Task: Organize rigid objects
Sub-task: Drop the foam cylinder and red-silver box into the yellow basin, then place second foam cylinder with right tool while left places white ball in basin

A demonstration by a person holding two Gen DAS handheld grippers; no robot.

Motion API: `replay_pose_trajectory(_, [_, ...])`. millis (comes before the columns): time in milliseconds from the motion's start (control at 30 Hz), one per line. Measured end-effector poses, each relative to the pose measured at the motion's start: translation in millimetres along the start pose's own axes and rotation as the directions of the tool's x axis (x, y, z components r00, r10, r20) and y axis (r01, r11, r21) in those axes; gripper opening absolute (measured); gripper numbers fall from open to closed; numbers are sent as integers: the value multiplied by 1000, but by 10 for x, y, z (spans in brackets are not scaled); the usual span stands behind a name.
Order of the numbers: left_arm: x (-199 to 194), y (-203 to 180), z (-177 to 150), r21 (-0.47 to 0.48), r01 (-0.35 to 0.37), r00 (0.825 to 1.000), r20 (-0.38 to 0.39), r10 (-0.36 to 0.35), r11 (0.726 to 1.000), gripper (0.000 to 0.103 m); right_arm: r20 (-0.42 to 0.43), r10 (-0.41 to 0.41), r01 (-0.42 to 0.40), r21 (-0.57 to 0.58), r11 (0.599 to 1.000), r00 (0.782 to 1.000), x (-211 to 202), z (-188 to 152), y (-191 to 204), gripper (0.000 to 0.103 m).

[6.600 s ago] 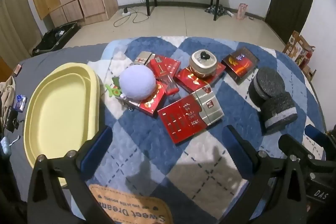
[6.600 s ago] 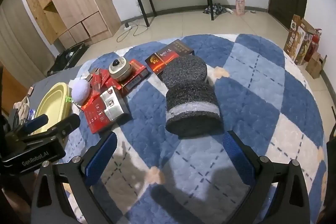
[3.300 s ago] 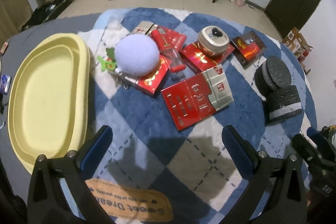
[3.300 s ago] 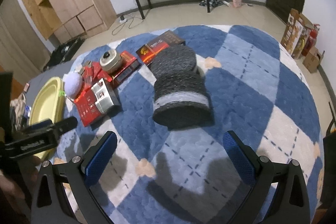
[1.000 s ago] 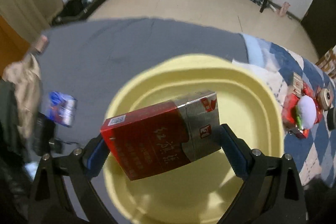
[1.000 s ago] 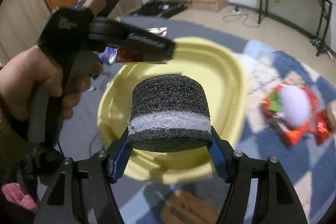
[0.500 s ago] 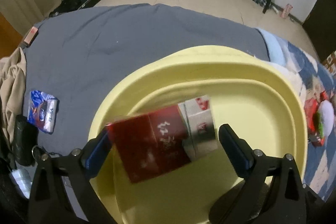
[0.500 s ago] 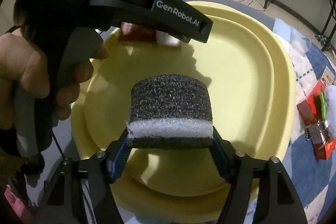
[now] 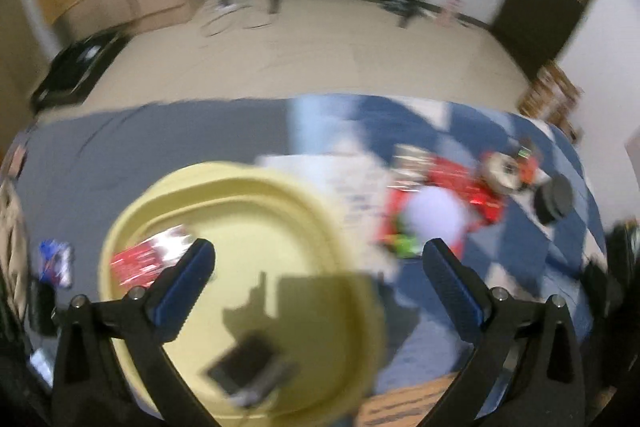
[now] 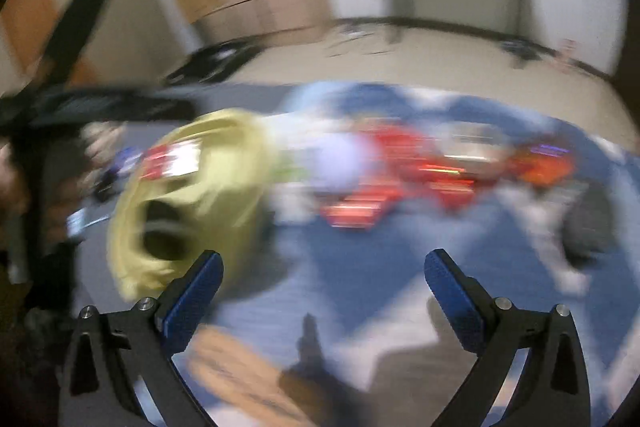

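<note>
Red box [image 9: 150, 259], foam block [image 9: 250, 371] lie in yellow tray [image 9: 340, 267]; both jaws just opened wide, empty.

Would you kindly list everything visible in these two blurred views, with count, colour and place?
tray: one, pale yellow, on the grey cover at left.
red-and-silver box: one, lying in the tray at its far left.
foam block: one, dark with a pale band, in the tray at its near side.
fluffy ball: one, pale lilac, on the red boxes right of the tray.
red boxes: several, count unclear through blur, on the blue checked quilt.
foam disc: one, dark, on the quilt at far right.
blue packet: one, on the grey cover left of the tray.
left tool: jaws wide, just opened, empty.
right tool: jaws wide, just opened, empty.
</note>
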State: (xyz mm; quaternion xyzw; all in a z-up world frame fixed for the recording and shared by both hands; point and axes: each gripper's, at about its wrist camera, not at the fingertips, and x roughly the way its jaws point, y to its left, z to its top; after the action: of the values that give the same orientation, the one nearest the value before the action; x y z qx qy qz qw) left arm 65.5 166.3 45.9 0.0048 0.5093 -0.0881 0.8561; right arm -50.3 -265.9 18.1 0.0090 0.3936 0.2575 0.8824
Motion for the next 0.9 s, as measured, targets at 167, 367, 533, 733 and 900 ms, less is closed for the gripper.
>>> replay_pose_trajectory(167, [430,-664,3,137,59,995,-90,-47,989,103,-33,-176,179,123,976,984,-63,-53,-1075,103])
replay_pose_trajectory(367, [904,-909,-81,278,-1,992,-119,35,960,102,-38,-143,148,176,973,989,241,-66,-1485,103])
replay_pose_trajectory(533, [1011,-823,35,231,13,999,-53,-1,973,94,-15,-188,188,174,967,982,527,-58,-1559,103])
replay_pose_trajectory(733, [1108,-819,58,200,29,998,-53,-19,979,61,7,-185,181,177,967,983,613,-56,-1728,70])
replay_pose_trajectory(900, [892,-704,106,129,67,998,-24,-65,989,60,34,-186,176,199,964,982,450,-134,-1817,68])
